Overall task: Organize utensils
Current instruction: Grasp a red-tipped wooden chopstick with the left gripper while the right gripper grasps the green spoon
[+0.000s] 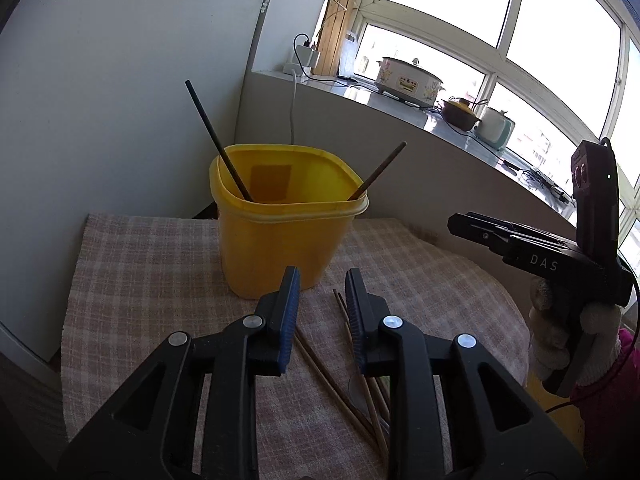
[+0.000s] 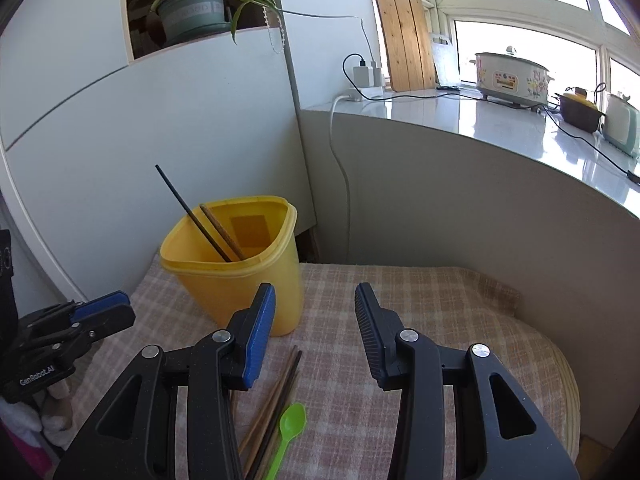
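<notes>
two chopsticks (image 2: pixel 218 234) are leaned inside the yellow tub (image 1: pixel 280 216) on the checked cloth (image 2: pixel 420 304). more chopsticks (image 2: pixel 272 400) and a green spoon (image 2: pixel 290 428) are laid flat on the cloth near the tub. both the left gripper (image 1: pixel 322 280) and right gripper (image 2: pixel 316 296) are seen parted and empty above them.

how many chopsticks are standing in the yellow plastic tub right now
2. In the yellow plastic tub, a thin black chopstick leans against the left rim and a brown wooden chopstick leans against the right rim. More could lie hidden below the rim.
</notes>
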`<state>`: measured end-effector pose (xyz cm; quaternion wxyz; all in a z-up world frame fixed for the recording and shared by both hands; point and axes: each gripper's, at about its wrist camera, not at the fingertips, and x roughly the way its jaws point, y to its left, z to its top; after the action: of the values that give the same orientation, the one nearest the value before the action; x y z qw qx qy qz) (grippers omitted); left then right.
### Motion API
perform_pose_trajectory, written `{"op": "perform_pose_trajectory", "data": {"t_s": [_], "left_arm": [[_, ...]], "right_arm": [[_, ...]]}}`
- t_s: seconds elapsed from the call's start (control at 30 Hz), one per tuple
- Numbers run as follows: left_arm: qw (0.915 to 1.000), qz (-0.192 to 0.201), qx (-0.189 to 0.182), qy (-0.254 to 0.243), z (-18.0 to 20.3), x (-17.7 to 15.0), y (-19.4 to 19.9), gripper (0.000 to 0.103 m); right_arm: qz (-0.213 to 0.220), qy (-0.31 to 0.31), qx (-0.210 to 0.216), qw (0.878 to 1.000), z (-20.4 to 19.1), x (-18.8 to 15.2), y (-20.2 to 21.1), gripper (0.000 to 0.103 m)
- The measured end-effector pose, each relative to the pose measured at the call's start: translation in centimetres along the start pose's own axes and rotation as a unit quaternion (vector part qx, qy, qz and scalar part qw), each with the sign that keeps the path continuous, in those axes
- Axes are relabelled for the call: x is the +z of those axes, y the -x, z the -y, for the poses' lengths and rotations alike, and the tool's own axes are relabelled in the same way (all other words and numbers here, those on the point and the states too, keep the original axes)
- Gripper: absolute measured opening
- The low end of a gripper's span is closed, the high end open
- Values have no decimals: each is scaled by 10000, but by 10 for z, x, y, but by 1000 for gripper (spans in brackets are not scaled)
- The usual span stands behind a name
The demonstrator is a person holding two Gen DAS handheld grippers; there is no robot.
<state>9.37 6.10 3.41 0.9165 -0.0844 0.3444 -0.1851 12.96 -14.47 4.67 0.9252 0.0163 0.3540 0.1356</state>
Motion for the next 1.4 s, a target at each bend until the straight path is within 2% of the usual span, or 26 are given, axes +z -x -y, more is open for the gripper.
{"op": "perform_pose_trajectory", "data": {"t_s": [0.23, 0.47, 0.6, 0.73, 0.9, 1.27, 1.33, 1.4], "left_arm": [[9969, -691, -261, 273, -4, -28, -12, 22], [9846, -1549, -734, 345, 11, -56, -33, 22], [9767, -1926, -879, 359, 20, -69, -45, 22], [9698, -2211, -989, 300, 28, -78, -53, 22], [9626, -2543, -938, -10, 43, -89, -60, 22], [9555, -2852, -744, -105, 52, -94, -87, 22], [9542, -2899, -729, -83, 53, -95, -94, 16], [9538, -2914, -733, -34, 52, -95, -97, 14]], "right_arm": [[-835, -212, 276, 9959, 19, -37, -8, 40], [-1948, -606, 856, 9752, 18, -74, -38, 40], [-2293, -755, 1070, 9645, 15, -87, -51, 40], [-2512, -966, 1212, 9555, 15, -97, -60, 39], [-2621, -992, 1206, 9523, 13, -102, -67, 35], [-2760, -1042, 1280, 9469, 9, -108, -84, 30], [-2771, -1061, 1288, 9462, 4, -109, -89, 29], [-2785, -1085, 1309, 9453, 2, -109, -93, 29]]}}
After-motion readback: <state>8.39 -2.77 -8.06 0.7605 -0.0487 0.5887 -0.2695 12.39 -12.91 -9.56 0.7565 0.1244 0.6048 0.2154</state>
